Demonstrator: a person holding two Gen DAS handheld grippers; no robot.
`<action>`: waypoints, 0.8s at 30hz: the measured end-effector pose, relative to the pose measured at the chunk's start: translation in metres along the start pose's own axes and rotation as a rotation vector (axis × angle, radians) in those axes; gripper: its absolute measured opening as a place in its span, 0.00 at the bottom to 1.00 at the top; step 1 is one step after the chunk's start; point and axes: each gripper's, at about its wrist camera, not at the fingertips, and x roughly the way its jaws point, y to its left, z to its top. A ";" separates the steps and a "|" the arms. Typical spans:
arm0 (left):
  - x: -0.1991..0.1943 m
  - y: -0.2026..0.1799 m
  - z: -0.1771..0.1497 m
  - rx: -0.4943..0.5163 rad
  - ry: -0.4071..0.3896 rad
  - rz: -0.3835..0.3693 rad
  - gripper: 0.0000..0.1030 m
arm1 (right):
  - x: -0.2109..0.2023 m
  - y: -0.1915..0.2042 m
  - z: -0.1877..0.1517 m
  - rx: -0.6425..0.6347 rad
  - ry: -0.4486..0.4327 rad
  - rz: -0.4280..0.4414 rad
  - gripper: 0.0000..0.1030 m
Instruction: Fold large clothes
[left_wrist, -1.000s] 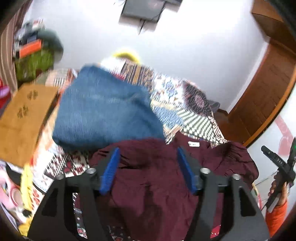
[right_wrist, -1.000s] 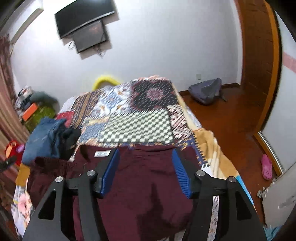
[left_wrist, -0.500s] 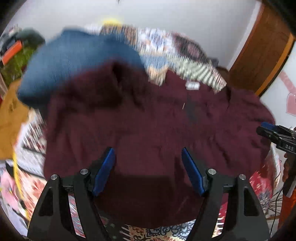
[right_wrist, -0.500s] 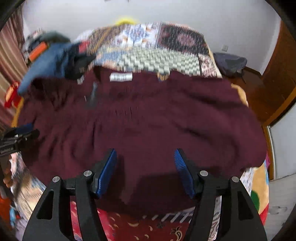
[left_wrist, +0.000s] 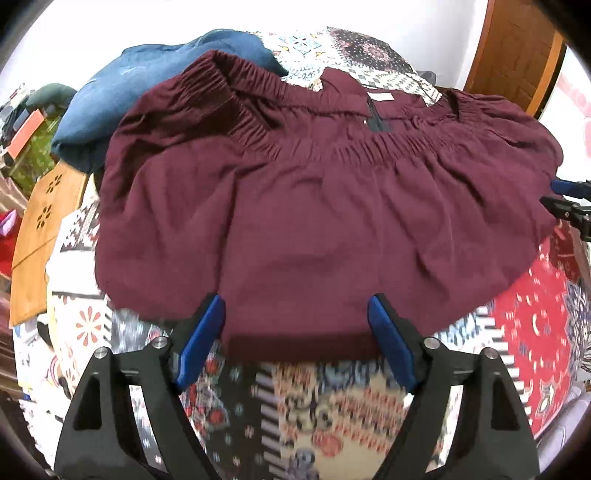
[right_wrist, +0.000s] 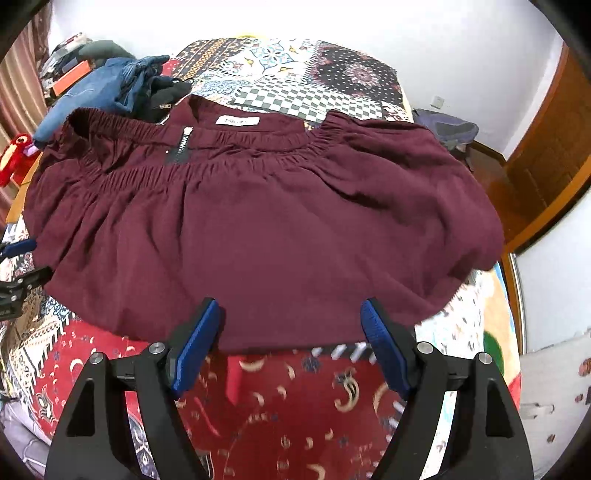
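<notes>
The maroon skirt (left_wrist: 314, 206) covers the bed's (right_wrist: 314, 398) middle; its left edge hides part of the blue garment (left_wrist: 122, 96). The left gripper (left_wrist: 295, 332) and right gripper (right_wrist: 291, 328) are both opening, holding nothing, at the skirt's near hem.

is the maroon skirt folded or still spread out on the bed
Spread out. The maroon skirt lies flat and wide across the patterned bedspread, elastic waistband at the far edge, no fold visible.
</notes>
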 end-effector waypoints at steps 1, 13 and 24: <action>-0.003 0.002 -0.004 -0.009 0.000 -0.001 0.78 | -0.002 -0.001 -0.001 0.008 -0.001 0.000 0.74; -0.030 0.074 -0.033 -0.368 -0.007 -0.011 0.83 | -0.032 -0.004 -0.001 0.106 -0.064 0.054 0.74; 0.021 0.123 -0.030 -0.730 0.019 -0.444 0.83 | -0.025 0.003 -0.003 0.114 -0.042 0.082 0.74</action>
